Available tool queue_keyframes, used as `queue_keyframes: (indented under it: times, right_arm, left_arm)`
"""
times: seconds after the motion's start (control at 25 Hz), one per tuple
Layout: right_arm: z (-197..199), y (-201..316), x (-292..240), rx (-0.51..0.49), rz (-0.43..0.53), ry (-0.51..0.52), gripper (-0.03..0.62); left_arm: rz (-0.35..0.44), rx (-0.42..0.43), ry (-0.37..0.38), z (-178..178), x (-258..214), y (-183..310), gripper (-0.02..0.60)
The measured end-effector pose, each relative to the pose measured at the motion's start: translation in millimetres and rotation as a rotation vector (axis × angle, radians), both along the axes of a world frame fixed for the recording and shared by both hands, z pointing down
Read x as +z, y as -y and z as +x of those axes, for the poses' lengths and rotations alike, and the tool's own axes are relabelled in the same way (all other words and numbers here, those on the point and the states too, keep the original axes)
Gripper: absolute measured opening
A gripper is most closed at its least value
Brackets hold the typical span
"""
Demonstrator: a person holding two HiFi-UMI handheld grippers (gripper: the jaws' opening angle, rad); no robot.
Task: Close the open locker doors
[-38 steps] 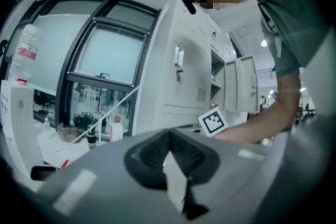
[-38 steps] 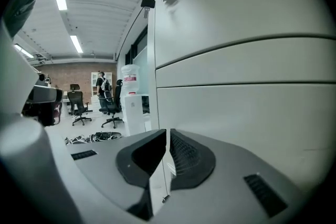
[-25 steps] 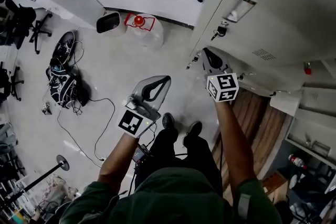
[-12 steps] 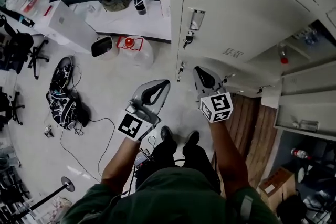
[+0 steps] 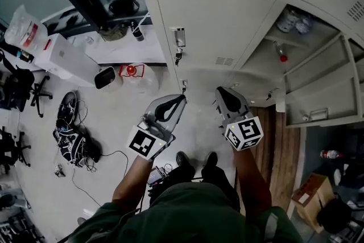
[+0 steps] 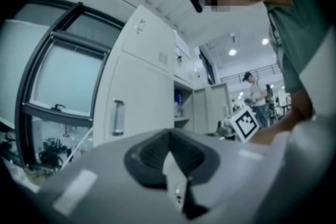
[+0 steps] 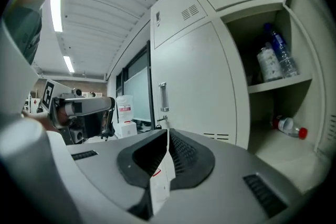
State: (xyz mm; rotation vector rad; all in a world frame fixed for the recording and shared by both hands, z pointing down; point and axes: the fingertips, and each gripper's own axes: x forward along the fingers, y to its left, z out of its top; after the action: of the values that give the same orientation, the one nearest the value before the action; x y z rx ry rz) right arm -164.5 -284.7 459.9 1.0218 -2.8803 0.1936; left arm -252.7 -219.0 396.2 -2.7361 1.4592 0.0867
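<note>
Closed locker door point(image 5: 210, 25) stands at left above two grippers, left gripper point(image 5: 177, 101) and right gripper point(image 5: 222, 94), each with jaws clenched on nothing, while one open locker door point(image 5: 321, 94) hangs swung out at right beside three bottles point(image 7: 270, 63).

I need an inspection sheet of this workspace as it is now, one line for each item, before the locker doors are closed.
Surface: pale floor; wooden strip beside the lockers.
Job's things: open locker door swung out; its compartment holds bottles; neighbouring door closed.
Clutter: water jug, white box, cardboard box.
Grippers: left gripper and right gripper, jaws together, holding nothing, not touching the lockers.
Cables: loose cables on the floor.
Surroundings: office chairs, window, a person far off.
</note>
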Motion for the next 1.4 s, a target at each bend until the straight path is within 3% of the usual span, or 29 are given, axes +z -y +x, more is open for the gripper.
queue_keyframes:
  times: [0.64, 1.4]
  right_arm:
    - [148, -48, -64, 0.231, 0.013, 0.009, 0.012]
    - [336, -60, -77, 0.308, 0.010, -0.023, 0.012]
  left_arm:
    - [-0.029, 0.243, 0.004, 92, -42, -12, -0.002]
    - [-0.054, 0.361, 0.033, 269, -34, -12, -0.002]
